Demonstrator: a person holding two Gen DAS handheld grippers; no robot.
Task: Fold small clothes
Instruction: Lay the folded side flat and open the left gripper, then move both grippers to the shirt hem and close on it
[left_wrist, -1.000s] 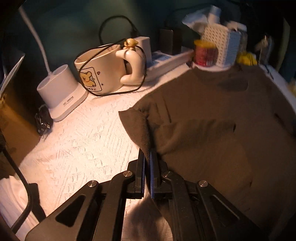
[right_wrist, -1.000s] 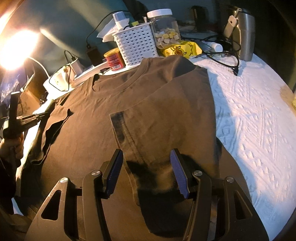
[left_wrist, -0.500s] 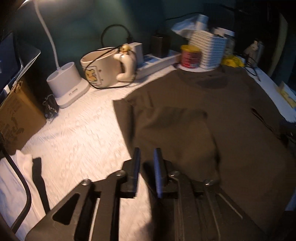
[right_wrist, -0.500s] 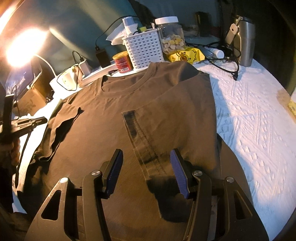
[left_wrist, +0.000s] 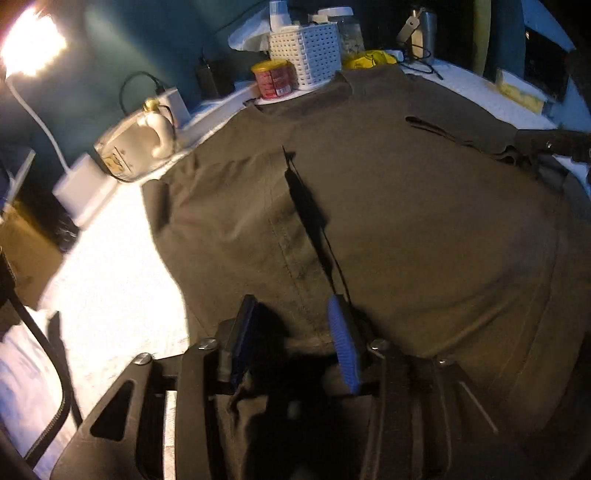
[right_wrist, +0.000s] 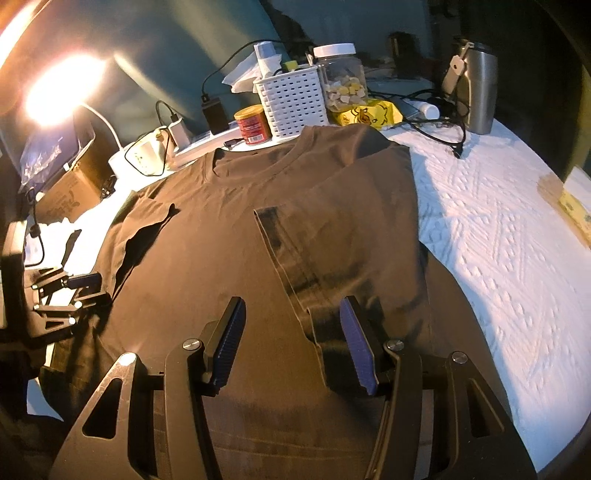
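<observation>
**Both grippers released over the shirt**

Your dark brown cotton T-shirt (right_wrist: 236, 236) lies flat on the white textured tablecloth (right_wrist: 498, 236), its collar at the far end by the white perforated plastic basket (right_wrist: 293, 99), both sleeves folded inward. Your left gripper (left_wrist: 293, 332) hovers above the near left part of the shirt, jaws opening, pressing nothing. Your right gripper (right_wrist: 291, 332) hangs unclenched over the near right fold.

A brown T-shirt (right_wrist: 229, 236) lies flat on white textured bedding, both sleeves folded inward.
</observation>
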